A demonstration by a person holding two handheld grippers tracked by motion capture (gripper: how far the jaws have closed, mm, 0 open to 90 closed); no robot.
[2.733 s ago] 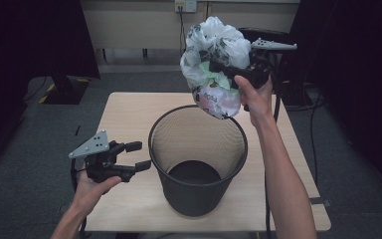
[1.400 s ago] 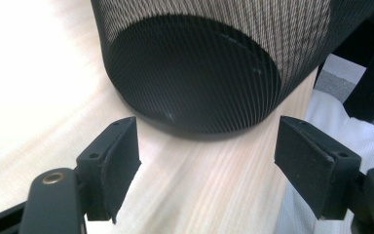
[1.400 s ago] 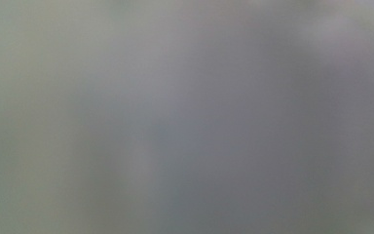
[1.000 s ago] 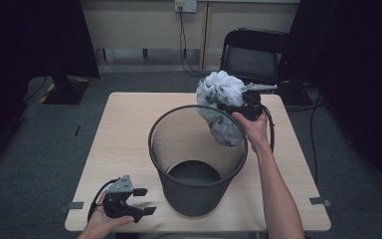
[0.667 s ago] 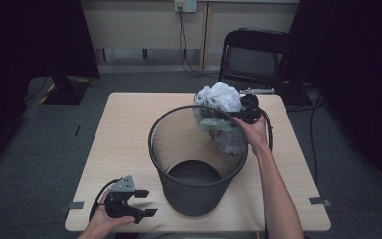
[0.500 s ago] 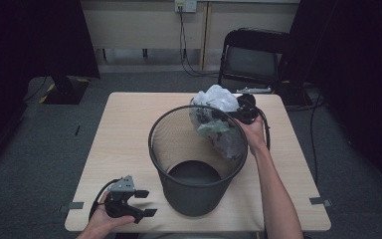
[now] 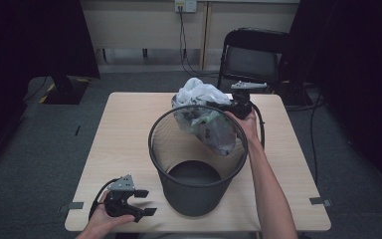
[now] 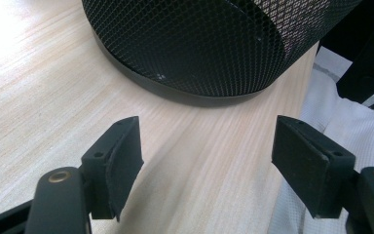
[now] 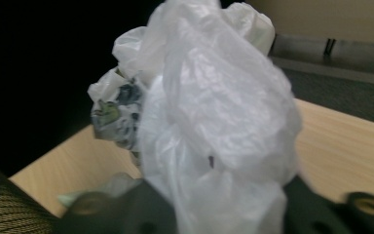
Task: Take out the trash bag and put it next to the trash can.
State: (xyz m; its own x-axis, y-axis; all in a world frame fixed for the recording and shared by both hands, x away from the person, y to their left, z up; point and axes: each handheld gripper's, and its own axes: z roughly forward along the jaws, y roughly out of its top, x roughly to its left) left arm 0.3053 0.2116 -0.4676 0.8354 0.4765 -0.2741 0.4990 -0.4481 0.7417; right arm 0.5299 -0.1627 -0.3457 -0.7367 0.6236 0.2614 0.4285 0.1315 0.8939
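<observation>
High view: a black mesh wastebasket stands upright at the middle of a light wooden table. Beyond the table's far edge stands a black chair, with cables hanging from a wall socket behind it.

The right gripper, carried by the right hand, is held above the wastebasket's far rim. Its jaws have just been closing and are clenched on the gathered top of a white plastic bag of rubbish. The knotted top of the bag bulges beyond the jaws, while the filled body hangs below them, leaning over the rim into the basket's mouth; the mesh wall stands between the bag's lower part and the camera. In the right gripper view the crumpled white film rises directly from between the blurred jaws, with printed paper showing through at the left.

The left gripper, in the left hand, rests near the table's near-left corner, beside the basket's base. Its jaws stand released and wide apart; in the left gripper view bare table lies between them, the basket's wall just ahead.
</observation>
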